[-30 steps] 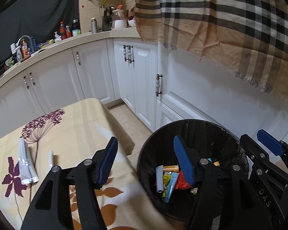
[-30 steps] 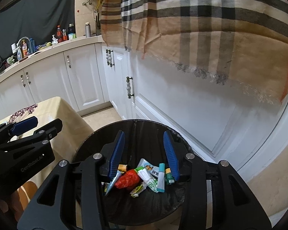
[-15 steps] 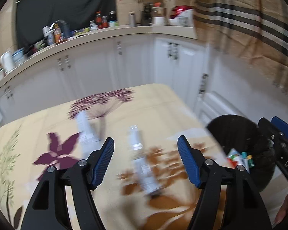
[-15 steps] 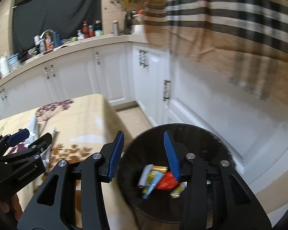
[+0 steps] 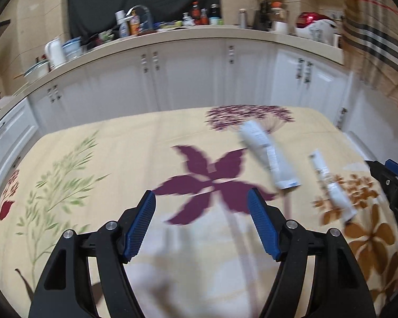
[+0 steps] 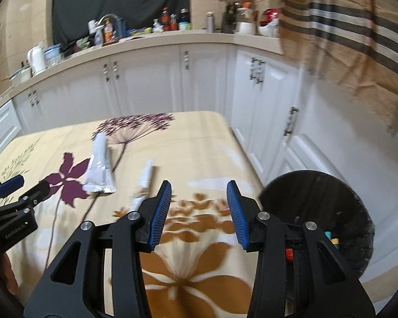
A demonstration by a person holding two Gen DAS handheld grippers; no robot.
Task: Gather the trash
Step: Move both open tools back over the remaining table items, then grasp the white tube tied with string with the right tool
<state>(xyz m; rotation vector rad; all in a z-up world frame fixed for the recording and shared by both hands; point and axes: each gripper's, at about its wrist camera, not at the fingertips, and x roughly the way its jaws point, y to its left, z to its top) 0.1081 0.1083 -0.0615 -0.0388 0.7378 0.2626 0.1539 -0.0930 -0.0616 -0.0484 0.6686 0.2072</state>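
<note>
Two pieces of trash lie on the floral tablecloth [image 5: 119,145]: a large flattened white tube [image 5: 267,156] [image 6: 99,167] and a thin small white tube [image 5: 328,182] [image 6: 144,182]. My left gripper [image 5: 201,196] hovers over the purple flower print, left of both tubes; its jaws are opening with nothing between them. My right gripper [image 6: 199,185] stands open and empty over the brown flowers, just right of the small tube. The black trash bin [image 6: 318,190] sits on the floor off the table's right end, with several colourful wrappers [image 6: 331,238] inside.
White kitchen cabinets [image 5: 193,79] curve behind the table, their counter crowded with bottles and a kettle [image 5: 54,51]. A plaid cloth [image 6: 357,26] hangs at the right above the bin. A hand [image 6: 5,273] shows at the lower left of the right wrist view.
Both grippers have swung left, from above the bin to above the table. The tubes now lie close ahead of them. The left jaws stand a little wider.
</note>
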